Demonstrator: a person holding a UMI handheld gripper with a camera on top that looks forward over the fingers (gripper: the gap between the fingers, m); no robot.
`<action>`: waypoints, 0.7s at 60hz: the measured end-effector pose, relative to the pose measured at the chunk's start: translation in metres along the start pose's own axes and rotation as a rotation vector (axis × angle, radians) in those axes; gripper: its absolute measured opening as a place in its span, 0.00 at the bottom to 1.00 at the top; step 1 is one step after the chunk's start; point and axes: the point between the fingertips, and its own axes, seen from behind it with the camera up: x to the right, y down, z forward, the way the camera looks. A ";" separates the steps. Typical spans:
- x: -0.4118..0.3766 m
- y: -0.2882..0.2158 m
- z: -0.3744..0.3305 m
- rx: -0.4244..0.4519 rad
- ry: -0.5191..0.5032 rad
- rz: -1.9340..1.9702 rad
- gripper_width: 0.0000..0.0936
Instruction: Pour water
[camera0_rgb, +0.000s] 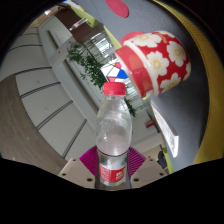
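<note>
Between your gripper's (113, 172) two fingers a clear water bottle (114, 135) with a red cap (115, 88) and a red label is standing upright, and both magenta pads (91, 159) are pressing against its lower body, so your tongs are clamped on it. You are holding the bottle up high, well clear of any surface that shows. Just beyond it and to the right, a red mug (155, 60) patterned with white flowers is tipping at a slant, its mouth facing away and not showing. Behind the bottle a leafy green plant (93, 67) is showing, and farther off pale shelving and ceiling lines (45, 95) are curving across the background.
</note>
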 end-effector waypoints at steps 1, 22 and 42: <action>0.003 0.000 -0.001 -0.001 0.010 -0.006 0.37; -0.029 0.033 -0.001 -0.132 0.110 -0.370 0.37; -0.177 -0.042 -0.003 0.087 0.256 -1.721 0.37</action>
